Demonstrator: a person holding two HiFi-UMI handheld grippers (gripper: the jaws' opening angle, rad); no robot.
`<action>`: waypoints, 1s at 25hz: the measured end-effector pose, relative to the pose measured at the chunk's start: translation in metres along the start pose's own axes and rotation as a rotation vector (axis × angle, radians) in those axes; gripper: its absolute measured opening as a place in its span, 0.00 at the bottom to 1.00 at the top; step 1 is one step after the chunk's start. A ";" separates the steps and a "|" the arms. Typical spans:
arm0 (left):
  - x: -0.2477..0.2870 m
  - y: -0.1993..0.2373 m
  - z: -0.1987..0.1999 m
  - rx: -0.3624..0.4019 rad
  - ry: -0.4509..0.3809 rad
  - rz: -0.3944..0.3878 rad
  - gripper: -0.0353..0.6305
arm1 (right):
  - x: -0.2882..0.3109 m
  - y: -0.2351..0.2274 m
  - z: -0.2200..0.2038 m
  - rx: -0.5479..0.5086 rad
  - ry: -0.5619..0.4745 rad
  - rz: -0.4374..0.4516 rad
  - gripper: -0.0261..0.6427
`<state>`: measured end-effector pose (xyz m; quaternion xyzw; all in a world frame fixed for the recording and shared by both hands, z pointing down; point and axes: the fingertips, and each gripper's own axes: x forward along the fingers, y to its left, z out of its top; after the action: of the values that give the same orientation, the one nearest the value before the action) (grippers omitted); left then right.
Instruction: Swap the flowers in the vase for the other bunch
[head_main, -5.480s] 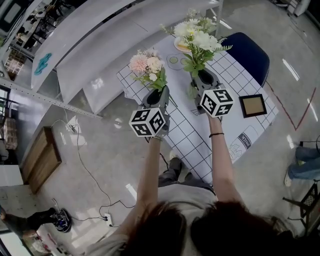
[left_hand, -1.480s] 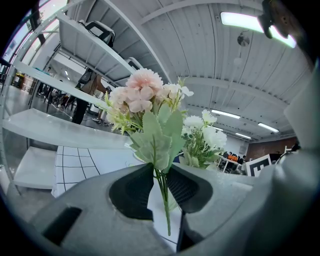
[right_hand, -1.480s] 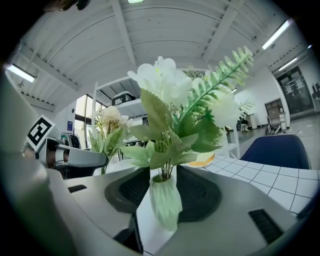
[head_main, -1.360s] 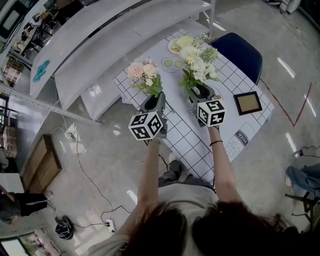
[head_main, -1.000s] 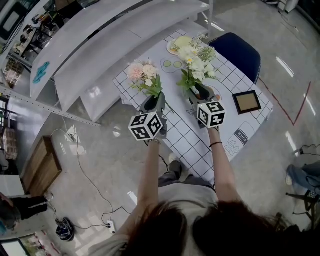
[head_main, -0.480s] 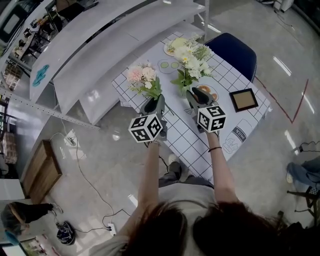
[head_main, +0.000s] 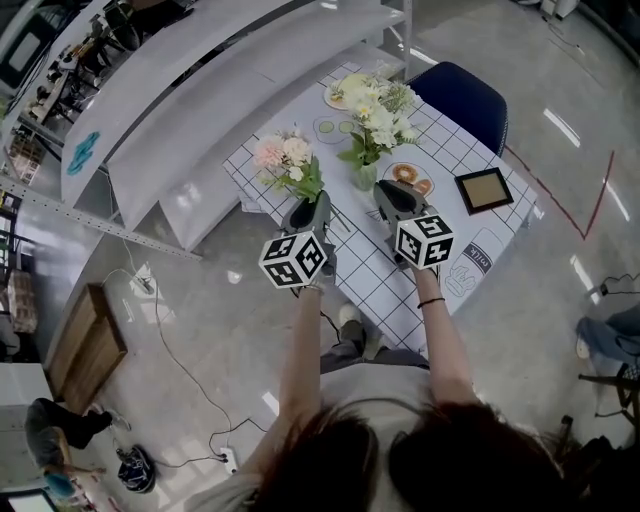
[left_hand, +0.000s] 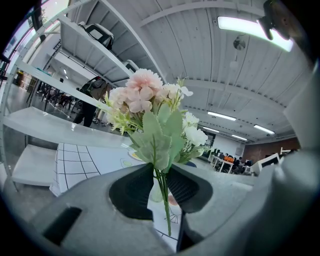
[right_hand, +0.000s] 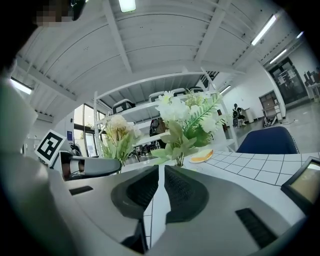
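Pink bunch (head_main: 285, 158) stems are pinched in the left gripper (head_main: 309, 208); right gripper (head_main: 390, 193) (empty, jaws just closing to a slit) sits beside the vase (head_main: 365, 177)

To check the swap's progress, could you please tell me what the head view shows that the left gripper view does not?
Only the head view shows the dark square picture frame, the person's forearms and the grey floor. Only the left gripper view shows the black pads of the left gripper pressing the thin green stems, plus ceiling strip lights. Both show the pink flower bunch and the white gridded tablecloth.
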<state>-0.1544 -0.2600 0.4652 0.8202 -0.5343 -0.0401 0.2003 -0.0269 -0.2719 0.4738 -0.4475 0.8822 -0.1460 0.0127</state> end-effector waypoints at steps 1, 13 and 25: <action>-0.002 -0.001 -0.001 0.000 0.000 0.000 0.17 | -0.002 0.002 0.000 0.004 -0.001 0.005 0.09; -0.022 -0.016 -0.003 0.003 -0.029 0.010 0.17 | -0.023 0.026 0.010 -0.020 -0.016 0.077 0.05; -0.034 -0.030 -0.002 0.020 -0.054 0.004 0.17 | -0.038 0.038 0.023 -0.059 -0.044 0.104 0.05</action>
<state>-0.1425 -0.2184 0.4503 0.8196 -0.5417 -0.0564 0.1779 -0.0305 -0.2268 0.4375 -0.4045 0.9076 -0.1090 0.0265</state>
